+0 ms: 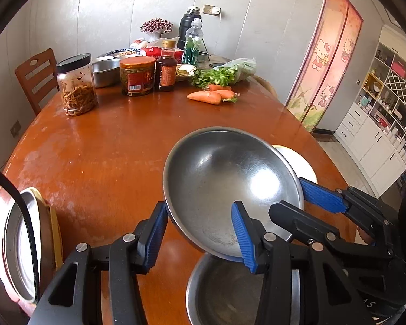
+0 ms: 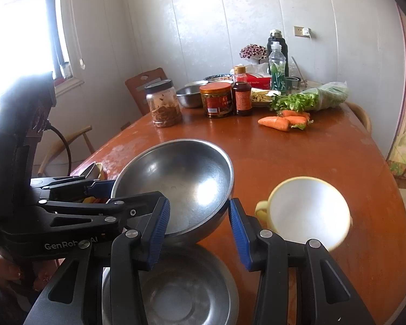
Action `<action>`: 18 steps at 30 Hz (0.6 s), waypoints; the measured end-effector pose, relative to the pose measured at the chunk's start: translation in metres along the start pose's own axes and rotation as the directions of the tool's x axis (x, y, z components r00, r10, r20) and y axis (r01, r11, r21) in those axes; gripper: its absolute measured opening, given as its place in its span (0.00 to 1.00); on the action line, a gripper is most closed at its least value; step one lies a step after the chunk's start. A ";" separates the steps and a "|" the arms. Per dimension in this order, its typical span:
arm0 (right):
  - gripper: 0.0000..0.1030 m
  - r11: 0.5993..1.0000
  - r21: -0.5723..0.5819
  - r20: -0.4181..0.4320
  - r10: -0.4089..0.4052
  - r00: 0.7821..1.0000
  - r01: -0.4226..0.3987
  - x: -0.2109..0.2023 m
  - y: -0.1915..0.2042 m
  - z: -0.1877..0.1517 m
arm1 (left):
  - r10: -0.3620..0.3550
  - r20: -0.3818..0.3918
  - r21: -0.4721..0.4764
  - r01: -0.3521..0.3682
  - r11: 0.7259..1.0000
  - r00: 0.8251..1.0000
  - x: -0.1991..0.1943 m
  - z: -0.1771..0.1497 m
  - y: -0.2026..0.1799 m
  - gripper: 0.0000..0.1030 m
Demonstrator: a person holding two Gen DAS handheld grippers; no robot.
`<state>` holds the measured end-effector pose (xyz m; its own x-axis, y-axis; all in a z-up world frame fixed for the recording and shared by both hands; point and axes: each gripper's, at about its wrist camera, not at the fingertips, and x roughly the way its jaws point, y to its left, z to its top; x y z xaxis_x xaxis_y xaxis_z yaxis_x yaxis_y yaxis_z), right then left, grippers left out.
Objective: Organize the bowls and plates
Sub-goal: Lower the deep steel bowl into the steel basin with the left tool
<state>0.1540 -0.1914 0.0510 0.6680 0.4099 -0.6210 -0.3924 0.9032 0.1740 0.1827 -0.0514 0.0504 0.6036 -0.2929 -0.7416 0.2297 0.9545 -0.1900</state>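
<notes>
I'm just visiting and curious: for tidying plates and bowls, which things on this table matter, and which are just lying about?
For the job: tilted steel bowl; steel bowl below it; white bowl; stacked plates at the table's edge.

Just lying about: carrots; bagged greens; black-lidded jar; orange-lidded jar; sauce bottle.

Your tilted steel bowl (image 1: 224, 184) hangs above the surface (image 1: 116, 146), over a second steel bowl (image 1: 224, 292) at the near edge. Your left gripper (image 1: 200, 233) straddles its near rim, and your right gripper (image 2: 199, 227) straddles the rim on the opposite side. Right of it sits a cup (image 2: 308, 211); at the far left edge lies a stack of plates (image 1: 27, 243). Toward the far end stand a jar (image 1: 77, 85), a second jar (image 1: 136, 75) and a sauce bottle (image 1: 165, 67) in a row, with carrots (image 1: 211, 94) to their right and bagged greens (image 1: 227, 73) just behind those.
</notes>
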 end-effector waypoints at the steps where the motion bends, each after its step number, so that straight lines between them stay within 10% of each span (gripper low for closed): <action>1: 0.46 1.000 0.001 0.002 -0.001 1.000 0.001 -0.004 0.001 -0.003 | -0.002 0.002 0.002 0.002 1.000 1.000 -0.002 -0.002 -0.002 0.47; 18: 0.47 1.000 -0.003 0.015 -0.002 1.000 0.002 -0.055 0.015 -0.045 | 0.000 -0.029 0.035 0.001 0.999 1.000 -0.031 -0.052 -0.035 0.48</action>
<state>0.0832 -0.2056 0.0534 0.6782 0.4098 -0.6101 -0.3927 0.9037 0.1705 0.1160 -0.0722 0.0467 0.5813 -0.2913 -0.7597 0.2567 0.9517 -0.1685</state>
